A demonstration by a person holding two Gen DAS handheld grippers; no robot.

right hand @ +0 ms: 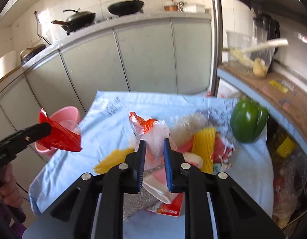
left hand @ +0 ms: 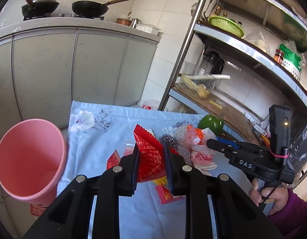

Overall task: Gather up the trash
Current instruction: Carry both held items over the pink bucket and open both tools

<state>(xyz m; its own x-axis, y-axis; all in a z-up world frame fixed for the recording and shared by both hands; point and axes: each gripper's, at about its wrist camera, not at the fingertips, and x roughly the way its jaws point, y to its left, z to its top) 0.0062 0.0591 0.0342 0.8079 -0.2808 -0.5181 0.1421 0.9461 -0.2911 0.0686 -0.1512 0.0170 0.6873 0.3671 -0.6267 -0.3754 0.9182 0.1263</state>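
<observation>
My left gripper (left hand: 151, 149) is shut on a red snack wrapper (left hand: 148, 159), held above the cloth-covered table (left hand: 105, 137). In the right wrist view the left gripper (right hand: 49, 129) holds that red wrapper (right hand: 62, 138) in front of the pink bin (right hand: 63, 114). The pink bin (left hand: 30, 159) stands open on the floor left of the table. My right gripper (right hand: 154, 145) is shut on a white and orange plastic bag (right hand: 155, 137). From the left wrist view the right gripper (left hand: 209, 143) pinches this bag (left hand: 197, 147) over the trash pile.
A green pepper (right hand: 249, 121) sits at the table's right, near a yellow foam net (right hand: 205, 145), a red box (right hand: 171, 207) and a steel scourer (left hand: 166, 139). A metal shelf rack (left hand: 252, 45) stands to the right. Grey cabinets (left hand: 73, 65) with woks are behind.
</observation>
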